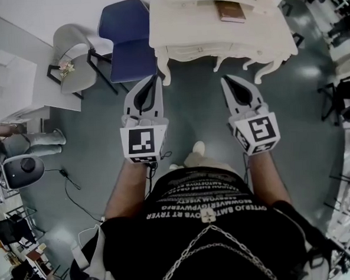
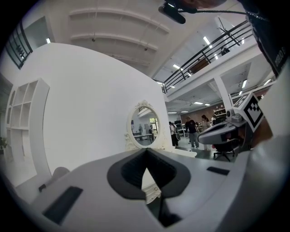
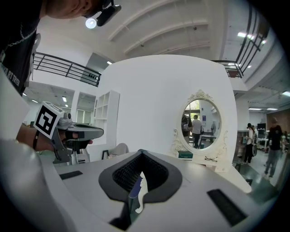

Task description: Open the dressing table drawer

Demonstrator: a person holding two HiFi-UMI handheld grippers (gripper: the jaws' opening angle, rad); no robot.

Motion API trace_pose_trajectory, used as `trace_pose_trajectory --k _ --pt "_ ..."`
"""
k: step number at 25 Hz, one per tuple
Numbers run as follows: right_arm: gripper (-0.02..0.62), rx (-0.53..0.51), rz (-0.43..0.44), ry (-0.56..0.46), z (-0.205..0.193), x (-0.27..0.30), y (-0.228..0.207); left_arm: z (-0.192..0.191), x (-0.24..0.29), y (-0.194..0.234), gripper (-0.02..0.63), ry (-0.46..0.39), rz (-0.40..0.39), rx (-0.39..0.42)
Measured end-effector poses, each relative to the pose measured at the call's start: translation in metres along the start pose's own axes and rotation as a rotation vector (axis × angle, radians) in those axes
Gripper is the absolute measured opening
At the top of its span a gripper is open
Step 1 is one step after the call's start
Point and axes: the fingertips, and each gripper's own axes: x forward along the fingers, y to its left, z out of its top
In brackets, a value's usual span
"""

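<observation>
My left gripper [image 1: 155, 79], jaws pressed together on nothing, hangs just short of the dressing table [image 1: 215, 27]. Its drawer [image 1: 200, 51] looks closed and untouched. My right gripper [image 1: 224, 80], likewise closed and empty, faces the table's front. Reaching, gripping and pulling are all left.

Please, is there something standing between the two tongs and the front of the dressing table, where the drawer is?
Nothing visible does. Only bare floor lies between the left tongs, the right tongs and the dressing table. The blue chair stands beside the table's left end, close to the left tongs but not before the table's front.
</observation>
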Motion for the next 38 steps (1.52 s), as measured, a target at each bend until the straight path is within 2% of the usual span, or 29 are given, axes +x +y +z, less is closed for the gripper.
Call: trace_pose_trajectory --k 15,23,38 --pt "0.002 -0.018 0.068 -0.022 0.007 0.019 -0.048 0.013 0.043 -0.010 0.003 0.002 0.058 0.002" --pt "0.002 -0.024 0.124 -0.041 0.016 0.019 -0.043 0.023 0.034 -0.007 0.003 -0.009 0.084 0.015" --pt "0.002 0.014 0.103 -0.009 0.007 0.029 -0.035 0.007 0.029 0.005 0.003 0.024 0.063 0.002"
